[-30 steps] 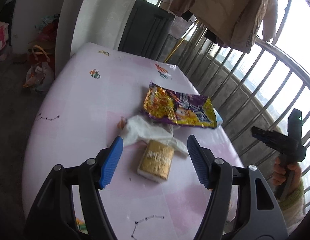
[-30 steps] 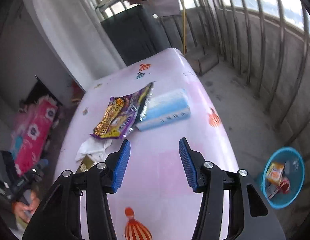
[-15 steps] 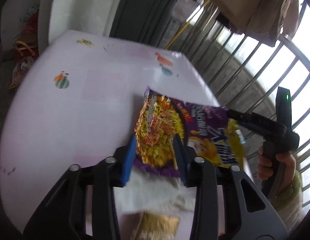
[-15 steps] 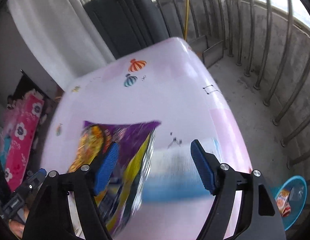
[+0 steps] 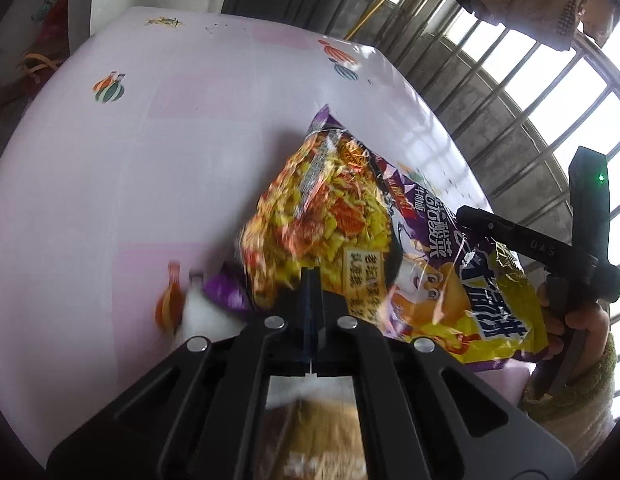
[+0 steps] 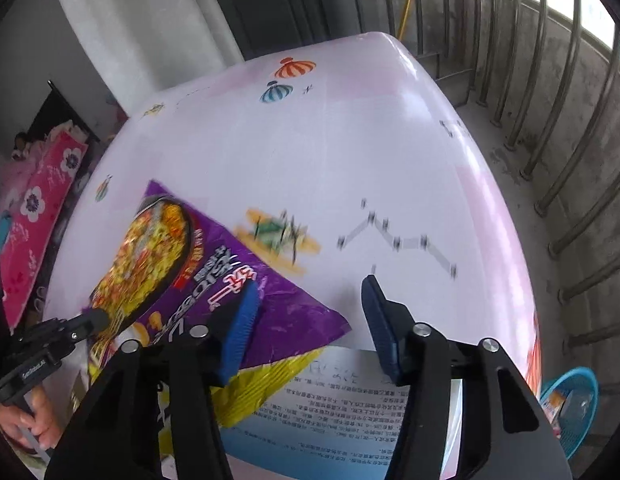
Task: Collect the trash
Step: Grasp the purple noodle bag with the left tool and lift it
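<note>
On the glossy pink table (image 5: 150,152), a crinkly purple-and-yellow noodle wrapper (image 5: 350,240) lies over a flat blue-and-white packet (image 6: 342,408). My left gripper (image 5: 311,280) has clamped fully shut, pinching the wrapper's near edge. My right gripper (image 6: 310,320), jaws just narrowing to half-open, straddles the wrapper's pointed corner, its left pad on the foil; bare tabletop lies beyond.

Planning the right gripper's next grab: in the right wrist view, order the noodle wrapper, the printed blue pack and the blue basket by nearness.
1. noodle wrapper, against its left finger.
2. printed blue pack, just beneath the right gripper.
3. blue basket, far right, on the floor.
</note>
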A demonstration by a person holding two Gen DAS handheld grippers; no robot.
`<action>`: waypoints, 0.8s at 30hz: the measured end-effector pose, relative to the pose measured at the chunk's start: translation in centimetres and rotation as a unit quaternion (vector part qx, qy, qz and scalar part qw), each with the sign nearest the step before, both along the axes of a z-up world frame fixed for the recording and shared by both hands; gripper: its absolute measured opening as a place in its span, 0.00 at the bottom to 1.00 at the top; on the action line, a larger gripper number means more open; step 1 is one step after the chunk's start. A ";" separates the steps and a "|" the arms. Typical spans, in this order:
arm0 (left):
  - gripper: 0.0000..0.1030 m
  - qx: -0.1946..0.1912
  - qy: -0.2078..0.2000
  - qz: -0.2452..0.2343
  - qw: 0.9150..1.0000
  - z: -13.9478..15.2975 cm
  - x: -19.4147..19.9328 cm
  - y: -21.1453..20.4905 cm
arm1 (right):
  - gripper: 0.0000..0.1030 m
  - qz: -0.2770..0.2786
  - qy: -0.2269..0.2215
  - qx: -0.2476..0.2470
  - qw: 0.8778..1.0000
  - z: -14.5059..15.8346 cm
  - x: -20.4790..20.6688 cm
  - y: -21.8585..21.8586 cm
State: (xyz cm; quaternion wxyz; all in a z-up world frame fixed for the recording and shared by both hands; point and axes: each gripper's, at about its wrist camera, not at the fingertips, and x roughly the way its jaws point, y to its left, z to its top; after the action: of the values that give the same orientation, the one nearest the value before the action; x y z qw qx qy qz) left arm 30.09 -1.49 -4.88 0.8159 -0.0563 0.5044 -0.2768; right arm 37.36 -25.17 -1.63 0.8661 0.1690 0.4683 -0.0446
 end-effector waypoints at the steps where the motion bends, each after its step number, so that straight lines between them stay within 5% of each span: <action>1: 0.00 -0.001 0.000 -0.003 1.000 0.0 -0.4 0.3 | 0.50 0.001 -0.002 0.000 1.000 0.0 -0.8 0.3; 18: 0.00 -0.040 0.024 -0.003 0.999 -0.3 -10.6 4.7 | 0.50 -0.006 -0.018 0.032 0.999 0.4 -9.1 3.4; 24: 0.09 -0.088 -0.027 0.024 0.995 3.6 -13.2 8.7 | 0.64 -0.042 -0.095 0.054 0.993 5.5 -13.3 1.5</action>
State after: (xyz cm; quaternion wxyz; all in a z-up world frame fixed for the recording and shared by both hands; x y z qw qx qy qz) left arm 16.92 7.21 -1.28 0.8275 -0.1323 0.4546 -0.3018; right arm 24.10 -23.71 3.88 0.8936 0.2388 0.3780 -0.0397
